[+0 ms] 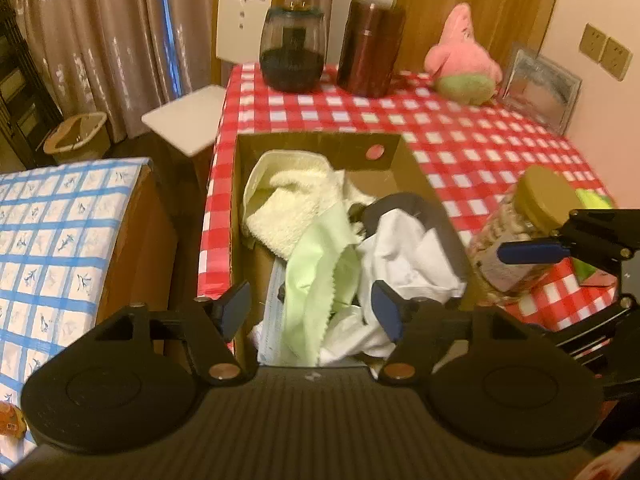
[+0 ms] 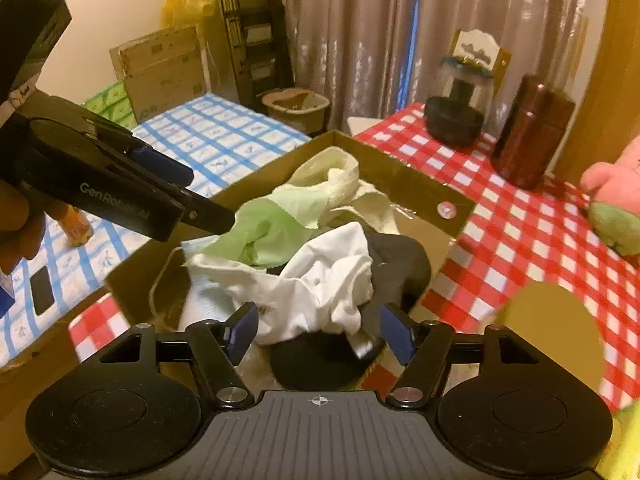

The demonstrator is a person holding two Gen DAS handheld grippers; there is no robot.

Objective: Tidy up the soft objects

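A cardboard box [image 1: 320,140] on the red checked table holds soft things: a cream towel [image 1: 292,200], a light green cloth [image 1: 316,280], a white cloth [image 1: 404,256], a dark cap [image 1: 404,204] and a blue face mask [image 1: 272,320]. The same box [image 2: 404,176] shows in the right wrist view with the green cloth [image 2: 272,232], white cloth [image 2: 328,280] and dark cap [image 2: 400,260]. My left gripper [image 1: 312,308] is open above the box's near end. My right gripper [image 2: 320,330] is open over the white cloth. A pink plush star [image 1: 460,56] sits at the table's far side.
A nut jar [image 1: 520,232] with a tan lid stands right of the box. A dark glass jar [image 1: 292,48], a brown canister [image 1: 370,44] and a picture frame [image 1: 540,84] stand at the back. A blue checked surface [image 1: 52,240] lies left, with a phone [image 2: 42,290] on it.
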